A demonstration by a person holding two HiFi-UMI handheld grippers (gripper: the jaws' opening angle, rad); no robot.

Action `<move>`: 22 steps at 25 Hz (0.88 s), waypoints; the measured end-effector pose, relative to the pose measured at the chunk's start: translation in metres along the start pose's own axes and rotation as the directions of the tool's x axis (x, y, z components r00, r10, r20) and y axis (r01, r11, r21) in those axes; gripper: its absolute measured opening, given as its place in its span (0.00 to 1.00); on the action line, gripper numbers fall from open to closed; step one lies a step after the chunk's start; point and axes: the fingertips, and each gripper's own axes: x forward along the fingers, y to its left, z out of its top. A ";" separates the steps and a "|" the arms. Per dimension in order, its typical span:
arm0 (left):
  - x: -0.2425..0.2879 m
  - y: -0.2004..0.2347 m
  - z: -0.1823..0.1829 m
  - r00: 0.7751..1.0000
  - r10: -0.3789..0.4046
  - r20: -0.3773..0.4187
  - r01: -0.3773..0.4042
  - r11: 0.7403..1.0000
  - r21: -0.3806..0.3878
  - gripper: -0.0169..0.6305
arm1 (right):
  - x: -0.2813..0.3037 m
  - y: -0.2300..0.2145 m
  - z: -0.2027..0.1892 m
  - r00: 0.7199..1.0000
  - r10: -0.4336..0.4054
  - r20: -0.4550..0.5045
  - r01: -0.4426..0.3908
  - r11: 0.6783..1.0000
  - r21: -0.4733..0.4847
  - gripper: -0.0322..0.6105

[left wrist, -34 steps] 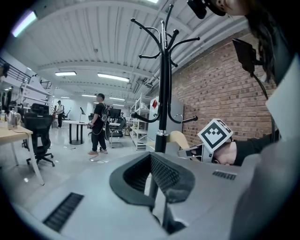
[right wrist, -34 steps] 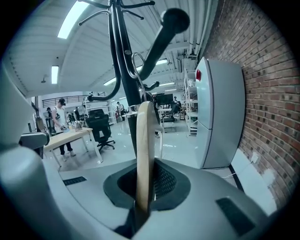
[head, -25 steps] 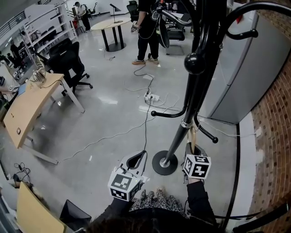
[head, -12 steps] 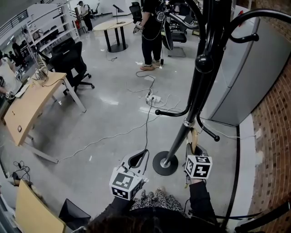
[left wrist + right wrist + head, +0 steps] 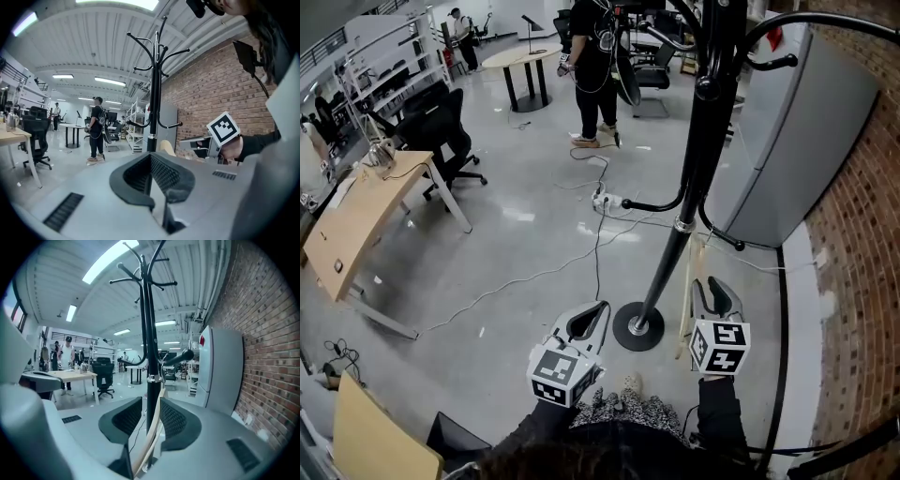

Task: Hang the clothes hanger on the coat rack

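Note:
The black coat rack (image 5: 675,246) stands on a round base (image 5: 638,326) just ahead of me, its curved hooks high up (image 5: 140,277). A pale wooden clothes hanger (image 5: 691,281) hangs upright to the right of the pole. My right gripper (image 5: 712,283) is shut on it, and the wood runs up between the jaws (image 5: 151,432), close in front of the pole. My left gripper (image 5: 597,311) is left of the base and shut, with nothing between its pads (image 5: 151,159). In the left gripper view the hanger's top (image 5: 168,146) shows beside the pole (image 5: 152,93).
A grey cabinet (image 5: 787,141) and a brick wall (image 5: 862,244) close in the right side. Cables and a power strip (image 5: 607,200) lie on the floor beyond the rack. A person (image 5: 595,66) stands farther back. A wooden desk (image 5: 356,220) and office chair (image 5: 441,131) are at left.
My right gripper has drawn the hanger a little right, away from the pole. The view has shifted, so the rack now sits farther left of that gripper. The left gripper has hardly moved.

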 end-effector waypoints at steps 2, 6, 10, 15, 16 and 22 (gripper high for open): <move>-0.013 -0.007 -0.002 1.000 -0.017 0.005 0.016 1.000 0.002 0.03 | -0.026 0.009 0.011 0.999 0.001 0.053 -0.001 1.000 -0.007 0.21; -0.025 -0.014 -0.005 0.999 -0.041 0.011 0.041 0.999 0.004 0.03 | -0.072 0.024 0.011 0.996 0.009 0.087 -0.008 1.000 -0.014 0.21; -0.031 -0.026 0.005 0.997 -0.066 0.036 0.066 0.998 0.019 0.03 | -0.112 0.029 -0.004 0.998 -0.004 0.067 0.005 1.000 -0.020 0.21; -0.037 -0.051 0.013 0.994 -0.089 0.066 0.088 0.996 0.025 0.03 | -0.151 0.024 -0.012 0.997 -0.007 0.082 0.005 1.000 0.023 0.07; -0.039 -0.058 0.013 0.993 -0.096 0.069 0.094 0.995 0.025 0.03 | -0.157 0.022 -0.014 0.997 -0.009 0.082 0.007 1.000 0.026 0.07; -0.062 -0.102 0.017 0.990 -0.113 0.087 0.111 0.993 0.034 0.03 | -0.198 0.020 -0.017 0.995 -0.008 0.100 0.009 1.000 -0.011 0.07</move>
